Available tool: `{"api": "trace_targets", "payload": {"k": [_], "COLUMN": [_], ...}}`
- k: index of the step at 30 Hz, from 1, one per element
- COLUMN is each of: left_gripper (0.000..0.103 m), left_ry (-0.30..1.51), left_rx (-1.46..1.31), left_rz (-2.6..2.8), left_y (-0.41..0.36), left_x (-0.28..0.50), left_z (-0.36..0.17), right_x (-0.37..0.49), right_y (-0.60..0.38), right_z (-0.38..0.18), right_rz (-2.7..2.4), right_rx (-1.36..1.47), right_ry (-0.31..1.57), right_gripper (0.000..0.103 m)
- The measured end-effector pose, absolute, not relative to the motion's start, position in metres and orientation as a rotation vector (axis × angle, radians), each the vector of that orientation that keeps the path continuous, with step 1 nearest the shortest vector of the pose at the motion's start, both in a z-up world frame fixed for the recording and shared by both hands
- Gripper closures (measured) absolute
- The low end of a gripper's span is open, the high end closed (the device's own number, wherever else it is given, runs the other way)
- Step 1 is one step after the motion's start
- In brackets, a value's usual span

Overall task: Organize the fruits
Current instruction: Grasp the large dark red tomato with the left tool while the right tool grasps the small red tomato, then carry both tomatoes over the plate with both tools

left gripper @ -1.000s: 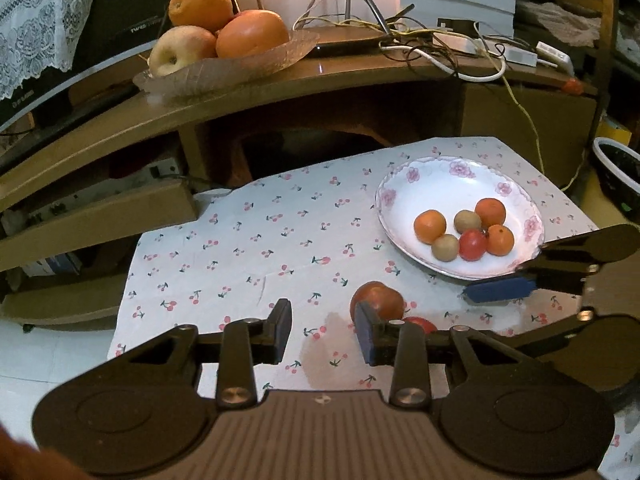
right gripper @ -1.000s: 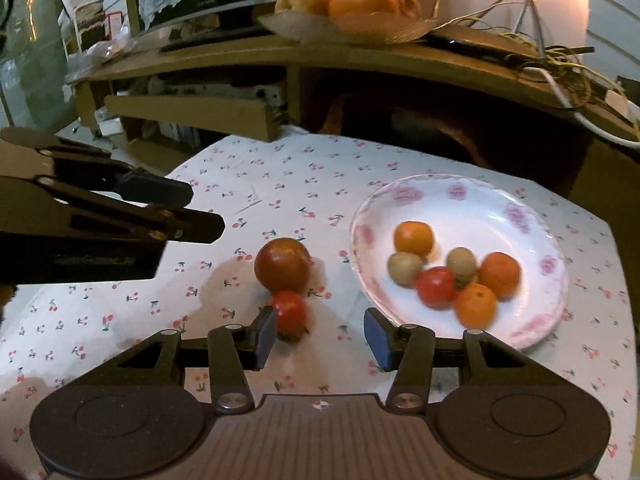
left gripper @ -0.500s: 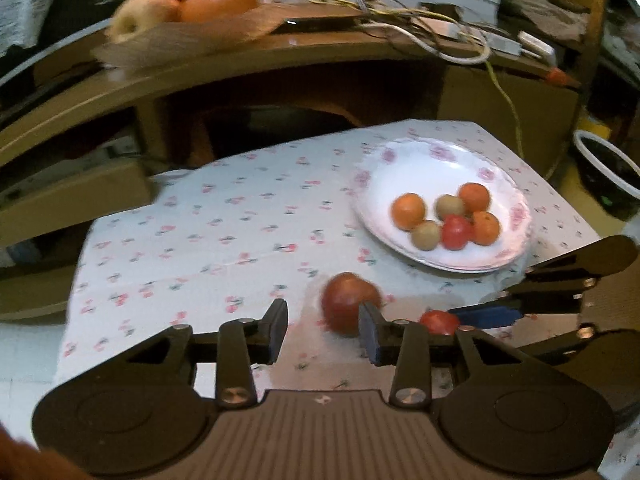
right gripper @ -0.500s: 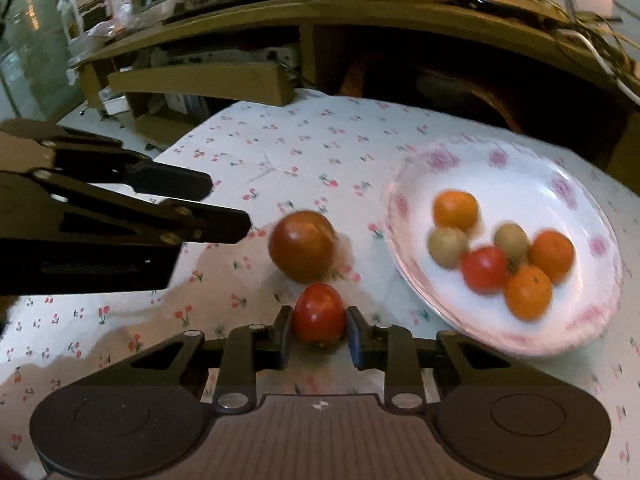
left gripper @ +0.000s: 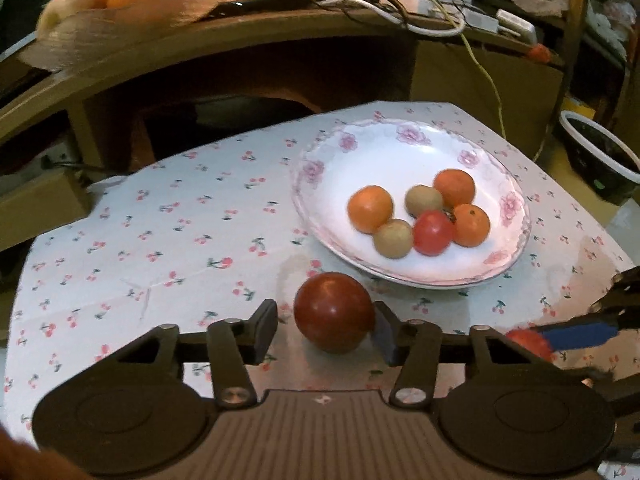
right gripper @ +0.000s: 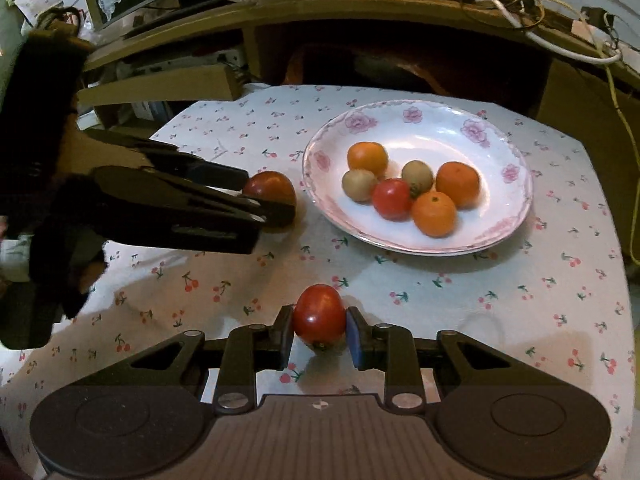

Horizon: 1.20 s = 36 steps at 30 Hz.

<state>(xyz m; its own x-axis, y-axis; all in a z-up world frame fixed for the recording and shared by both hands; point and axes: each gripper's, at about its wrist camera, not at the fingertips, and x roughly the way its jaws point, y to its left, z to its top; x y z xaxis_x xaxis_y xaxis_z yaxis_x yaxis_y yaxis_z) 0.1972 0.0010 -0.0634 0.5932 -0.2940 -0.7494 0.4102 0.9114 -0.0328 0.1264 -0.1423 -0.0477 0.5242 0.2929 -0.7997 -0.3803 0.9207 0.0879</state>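
Left wrist: my left claw (left gripper: 326, 330) is sitting wide open around the dark red fruit (left gripper: 334, 311), right pad touching it, left pad clear, just off the plate (left gripper: 320, 184) rim.

Right wrist: my right claw (right gripper: 319, 334) is clamping the small tomato (right gripper: 319, 317) near the tablecloth (right gripper: 520, 300) front edge.

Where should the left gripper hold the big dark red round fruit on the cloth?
Grip the big dark red round fruit across its widest middle, coming level from the near side: it is smooth and round, and the open left gripper already straddles it.
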Motion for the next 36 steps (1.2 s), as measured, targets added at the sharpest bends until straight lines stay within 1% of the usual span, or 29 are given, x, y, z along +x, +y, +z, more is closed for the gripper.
{"api": "trace_targets", "payload": {"k": [2,6,13,19,23,27,36], "left_gripper": [0.057,0.058,0.059,0.059,0.059,0.058,0.057], "left_ry": [0.857,0.863,0.883,0.899,0.921,0.945,0.904], "left_rx": [0.168,0.169,0.212,0.273,0.301,0.335,0.359], "left_rz": [-0.424,-0.411,-0.421,-0.506,-0.562,-0.563,-0.559], "left_y": [-0.005,-0.005,-0.01,-0.032,-0.046,-0.054,-0.057], "left_x": [0.196,0.193,0.16,0.11,0.09,0.089,0.093], "left_z": [-0.067,-0.065,-0.052,-0.039,-0.04,-0.051,-0.052], "right_x": [0.123,0.107,0.074,0.061,0.051,0.045,0.05], "right_y": [-0.15,-0.172,-0.201,-0.193,-0.186,-0.179,-0.182], "right_z": [-0.044,-0.03,-0.022,-0.029,-0.04,-0.05,-0.054], "right_rz": [0.384,0.305,0.2,0.206,0.217,0.219,0.235], "right_rx": [-0.094,-0.056,-0.002,-0.029,-0.054,-0.092,-0.087], "right_ry": [0.929,0.909,0.901,0.921,0.951,0.974,0.951], "right_gripper": [0.075,0.075,0.075,0.075,0.075,0.075,0.074]}}
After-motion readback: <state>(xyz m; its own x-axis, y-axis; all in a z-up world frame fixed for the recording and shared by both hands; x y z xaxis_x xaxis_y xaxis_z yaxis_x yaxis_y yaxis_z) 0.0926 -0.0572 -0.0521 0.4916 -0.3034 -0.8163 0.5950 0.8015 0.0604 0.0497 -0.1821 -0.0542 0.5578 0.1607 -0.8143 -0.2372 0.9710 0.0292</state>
